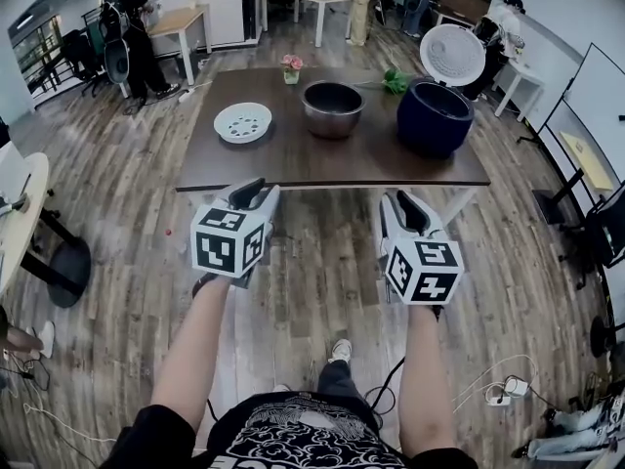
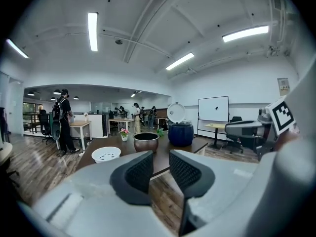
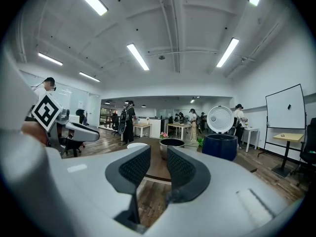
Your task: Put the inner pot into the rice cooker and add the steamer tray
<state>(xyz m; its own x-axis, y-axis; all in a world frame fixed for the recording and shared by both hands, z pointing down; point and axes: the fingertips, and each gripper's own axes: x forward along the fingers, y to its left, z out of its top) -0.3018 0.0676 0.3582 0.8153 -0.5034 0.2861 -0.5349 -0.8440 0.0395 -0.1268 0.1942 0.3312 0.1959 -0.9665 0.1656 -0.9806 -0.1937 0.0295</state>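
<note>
On the dark brown table (image 1: 293, 161) stand a white perforated steamer tray (image 1: 243, 122) at the left, a metal inner pot (image 1: 333, 107) in the middle, and a dark blue rice cooker (image 1: 435, 115) at the right with its white lid (image 1: 453, 55) raised. My left gripper (image 1: 256, 191) and right gripper (image 1: 405, 203) hover side by side over the floor, short of the table's near edge. Both are open with nothing between the jaws. The left gripper view shows the tray (image 2: 106, 154), pot (image 2: 146, 141) and cooker (image 2: 180, 134) ahead; the right gripper view shows the pot (image 3: 171, 145) and cooker (image 3: 220, 145).
A small pot of pink flowers (image 1: 291, 68) and a green plant sprig (image 1: 395, 81) sit at the table's far edge. A round table (image 1: 21, 225) stands at the left, a whiteboard (image 1: 596, 101) at the right, cables (image 1: 498, 391) on the floor. People and desks are far behind.
</note>
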